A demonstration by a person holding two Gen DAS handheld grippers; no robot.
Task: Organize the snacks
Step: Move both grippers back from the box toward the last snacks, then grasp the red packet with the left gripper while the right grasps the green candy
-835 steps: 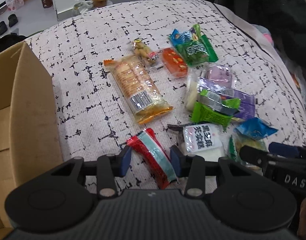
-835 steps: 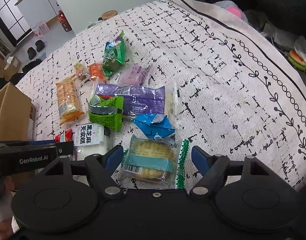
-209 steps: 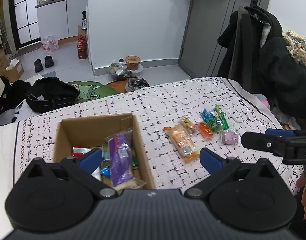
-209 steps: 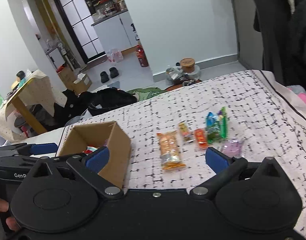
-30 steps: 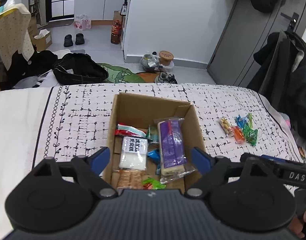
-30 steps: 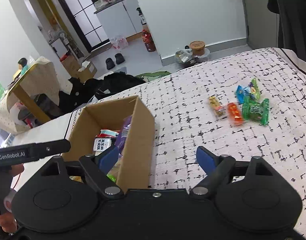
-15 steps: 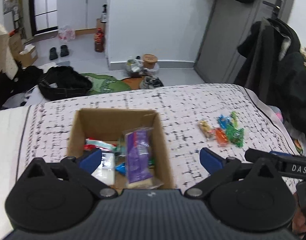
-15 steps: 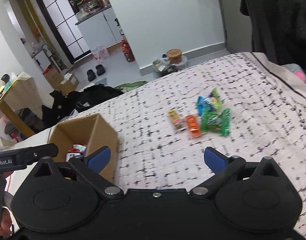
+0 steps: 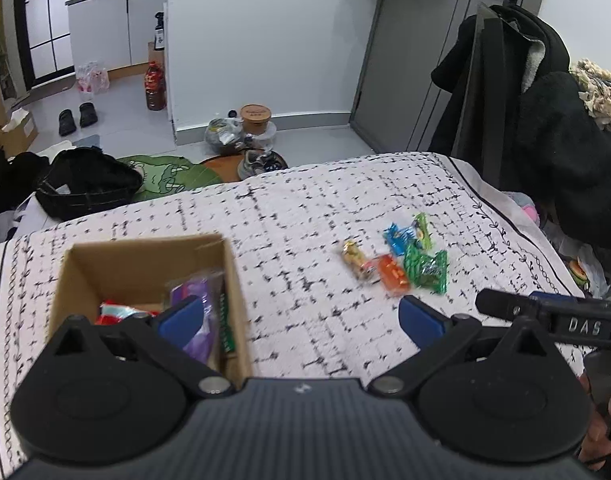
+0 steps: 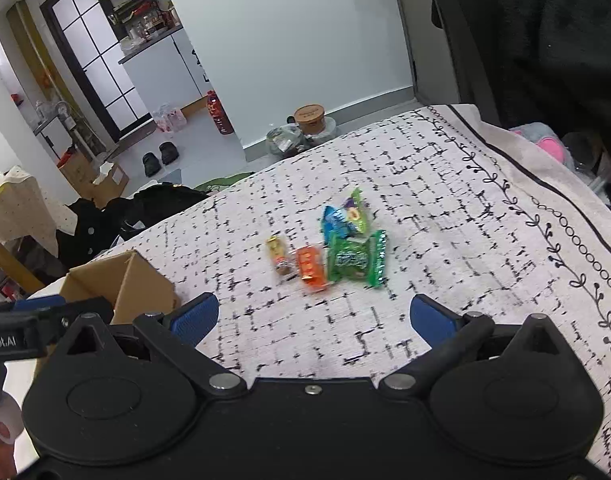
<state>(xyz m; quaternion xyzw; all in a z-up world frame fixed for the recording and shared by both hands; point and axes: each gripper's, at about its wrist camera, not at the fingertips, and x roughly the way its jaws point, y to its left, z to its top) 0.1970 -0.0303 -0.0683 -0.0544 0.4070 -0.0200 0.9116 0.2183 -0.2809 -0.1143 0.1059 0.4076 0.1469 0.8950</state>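
The left gripper (image 9: 301, 316) has a ribbed dark grey housing, two round black discs, black linkage arms with silver pivot screws, and blue pads (image 9: 179, 318). The right gripper (image 10: 313, 316) is the same build in smooth black, a small screw at its centre. Beside each housing, the other tool's black bar bears white lettering: "DAS" and "obot.AI".

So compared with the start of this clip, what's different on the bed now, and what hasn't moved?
Most packets have gone from the bedspread into the cardboard box, the purple packet among them. Both grippers, left and right, have just been opening, with nothing between them. The small cluster around the green packet stays put.
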